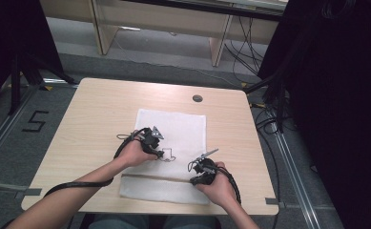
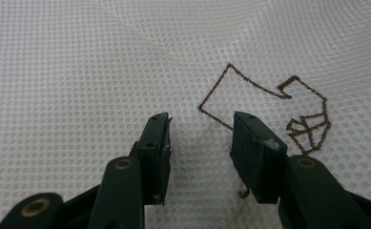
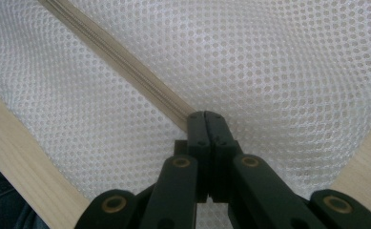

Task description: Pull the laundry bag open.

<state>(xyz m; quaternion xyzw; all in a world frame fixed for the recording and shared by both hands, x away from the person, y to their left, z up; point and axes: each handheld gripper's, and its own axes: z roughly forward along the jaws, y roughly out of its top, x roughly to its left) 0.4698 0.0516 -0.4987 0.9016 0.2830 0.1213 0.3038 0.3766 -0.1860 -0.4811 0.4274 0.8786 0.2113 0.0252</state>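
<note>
A white mesh bag lies flat on the wooden table. My left gripper rests its tips on the mesh just left of a brown stitched shirt outline; its jaws stand apart with a slight pucker of mesh between them. Across the near end of the bag runs a tan zipper. My right gripper is at its right end. Its jaws are shut together right on the zipper. Whether the pull sits between them is hidden.
A round cable hole sits in the table's far side. Bare wood shows on both sides of the bag near the front edge. Black cables trail from both grippers. Dark stands and wires crowd the floor to the right.
</note>
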